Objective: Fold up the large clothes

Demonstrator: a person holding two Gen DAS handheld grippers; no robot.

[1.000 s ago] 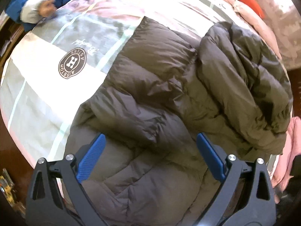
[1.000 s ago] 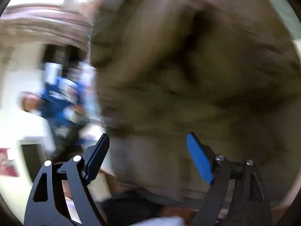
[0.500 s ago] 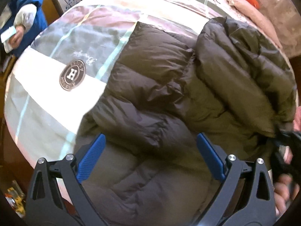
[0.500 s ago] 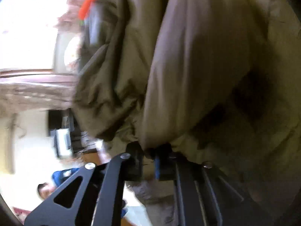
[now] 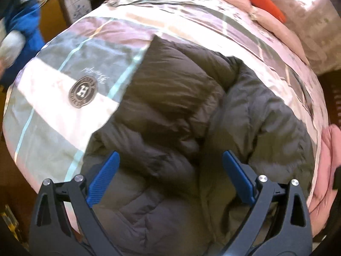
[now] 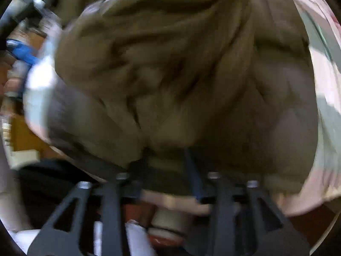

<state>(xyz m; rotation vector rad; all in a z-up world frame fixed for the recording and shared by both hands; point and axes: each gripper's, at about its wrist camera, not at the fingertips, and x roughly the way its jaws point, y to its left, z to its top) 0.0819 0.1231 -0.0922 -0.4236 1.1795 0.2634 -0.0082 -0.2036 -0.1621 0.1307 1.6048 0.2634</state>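
Because the padded jacket (image 5: 181, 128) is too bulky for one grip, the two tools are doing different jobs: the left hand-held gripper (image 5: 170, 177) hangs just above the jacket's near part with its blue fingers (image 5: 104, 177) spread wide and nothing between them, probably ready to press or catch the cloth, while the right hand-held gripper (image 6: 168, 170) seems pinched on a fold of the jacket's near hem, though blur leaves that grip uncertain. Beyond the fingers, the jacket lies on the bed (image 5: 53, 128), toward its right edge, one side doubled over the middle, so the fold looks partly made. Farther left the cover's round badge (image 5: 82, 91) shows bare. An orange carrot toy (image 5: 264, 2) lies at the far edge.
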